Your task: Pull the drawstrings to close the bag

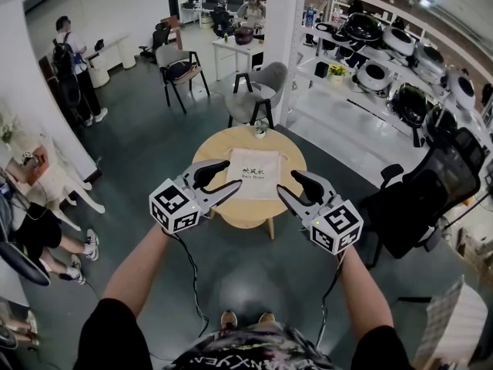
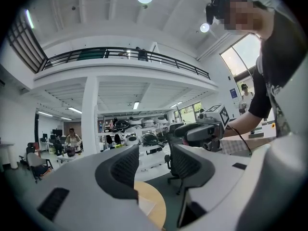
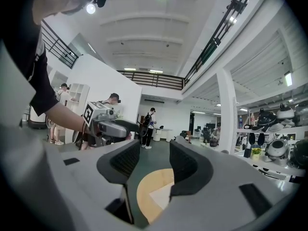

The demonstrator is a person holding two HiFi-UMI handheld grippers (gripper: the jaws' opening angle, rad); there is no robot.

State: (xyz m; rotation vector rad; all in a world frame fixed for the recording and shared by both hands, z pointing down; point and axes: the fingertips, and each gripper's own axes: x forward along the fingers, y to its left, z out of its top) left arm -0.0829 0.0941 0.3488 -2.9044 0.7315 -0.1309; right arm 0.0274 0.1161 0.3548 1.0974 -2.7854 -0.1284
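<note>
A cream drawstring bag (image 1: 256,174) with dark print lies flat on the round wooden table (image 1: 212,149). My left gripper (image 1: 231,173) hovers at the bag's left edge, jaws apart, with nothing between them. My right gripper (image 1: 286,182) hovers at the bag's right edge, also open and empty. Both point inward at each other. In the left gripper view, the left gripper (image 2: 154,165) frames the table (image 2: 159,211) far below, with the right gripper (image 2: 199,134) opposite. In the right gripper view, the right gripper (image 3: 154,165) is over the bag (image 3: 161,196).
A grey chair (image 1: 254,91) stands at the table's far side and a black office chair (image 1: 431,183) at its right. Shelving with round machines (image 1: 385,60) runs along the right. People stand and sit at the left (image 1: 73,68). A small object (image 1: 260,132) rests on the table's far edge.
</note>
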